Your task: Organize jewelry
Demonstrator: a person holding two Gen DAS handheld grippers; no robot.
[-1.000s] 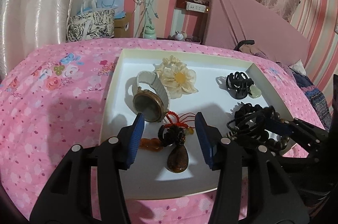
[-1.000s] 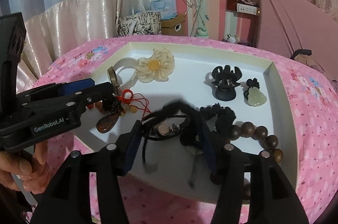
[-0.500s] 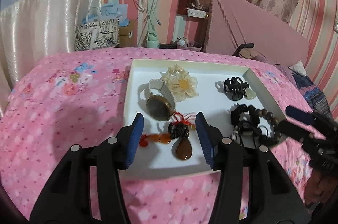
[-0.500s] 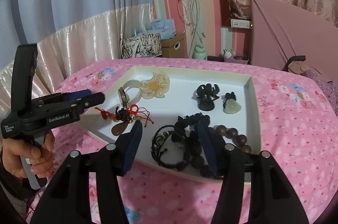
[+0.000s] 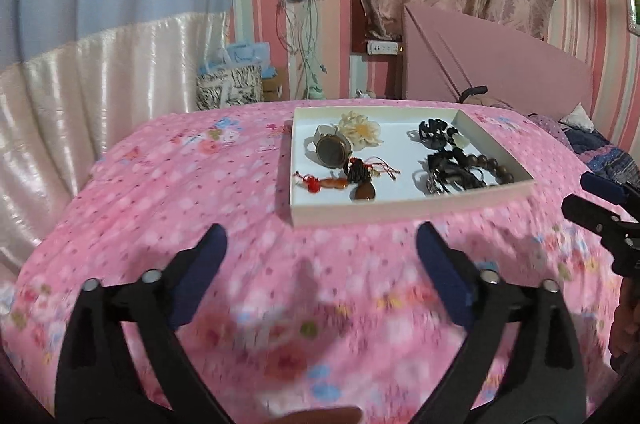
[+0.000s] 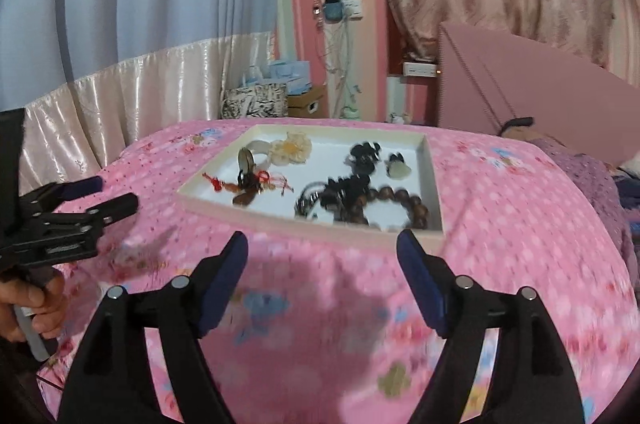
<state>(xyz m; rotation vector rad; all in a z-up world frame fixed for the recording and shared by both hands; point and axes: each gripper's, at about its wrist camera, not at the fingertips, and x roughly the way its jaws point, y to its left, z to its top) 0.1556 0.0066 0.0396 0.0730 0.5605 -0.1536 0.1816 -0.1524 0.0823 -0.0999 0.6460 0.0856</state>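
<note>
White tray point(image 5: 408, 214) of jewelry beyond both grippers, jaws just opened wide, empty

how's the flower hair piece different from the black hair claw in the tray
The flower hair piece is cream with a yellow centre and soft, spread petals; the black hair claw is dark, hard-looking and pronged. The flower hair piece sits at the tray's far left, touching the watch; the black hair claw sits far right, beside a pale green pendant. Both lie loose in the tray, held by neither gripper.
</note>
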